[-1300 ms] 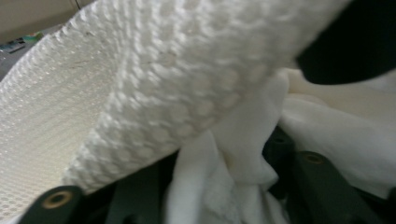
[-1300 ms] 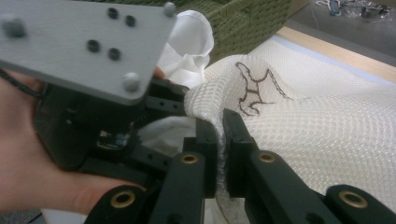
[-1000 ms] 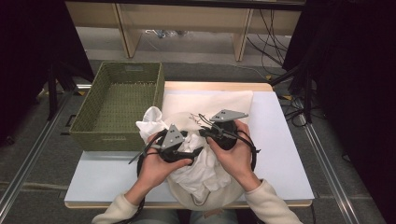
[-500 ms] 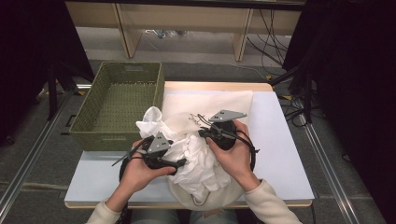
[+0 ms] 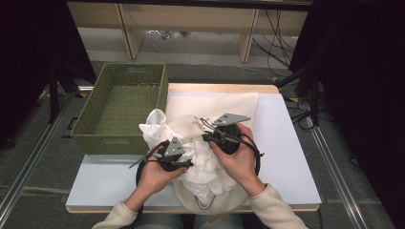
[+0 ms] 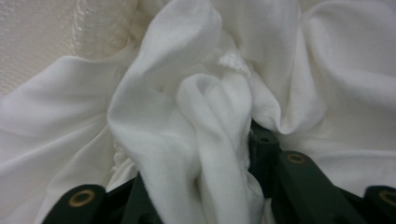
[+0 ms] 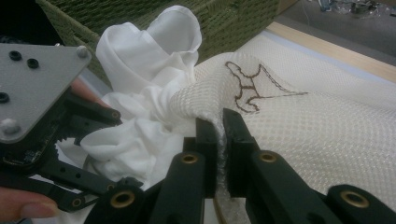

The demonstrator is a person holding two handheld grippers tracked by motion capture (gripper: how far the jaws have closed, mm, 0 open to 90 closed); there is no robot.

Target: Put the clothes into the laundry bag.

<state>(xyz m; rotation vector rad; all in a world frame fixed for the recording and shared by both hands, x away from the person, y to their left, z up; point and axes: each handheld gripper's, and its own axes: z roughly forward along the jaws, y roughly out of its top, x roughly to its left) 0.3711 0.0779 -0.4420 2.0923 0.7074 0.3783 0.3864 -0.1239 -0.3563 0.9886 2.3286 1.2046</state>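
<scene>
A crumpled white garment [image 5: 203,160] lies half inside a cream mesh laundry bag [image 5: 229,105] on the table. My left gripper [image 5: 187,162] is shut on a thick fold of the white garment [image 6: 210,121], and the cloth hides most of its jaws. My right gripper [image 5: 206,136] is shut on the bag's rim [image 7: 205,100], just beside a brown stitched mark [image 7: 252,88], and holds it raised. In the right gripper view, the left gripper [image 7: 46,140] sits close at the left against the white garment [image 7: 144,79].
A green woven basket [image 5: 119,107] stands at the table's back left, touching the garment's upper bunch. The pale table top [image 5: 296,157] is bare to the right of the bag. Cables and shelf legs lie on the floor beyond the table.
My left gripper pulled left and toward the person with the garment, then eased slightly back to the right. The right gripper has stayed where it was, holding the bag.
</scene>
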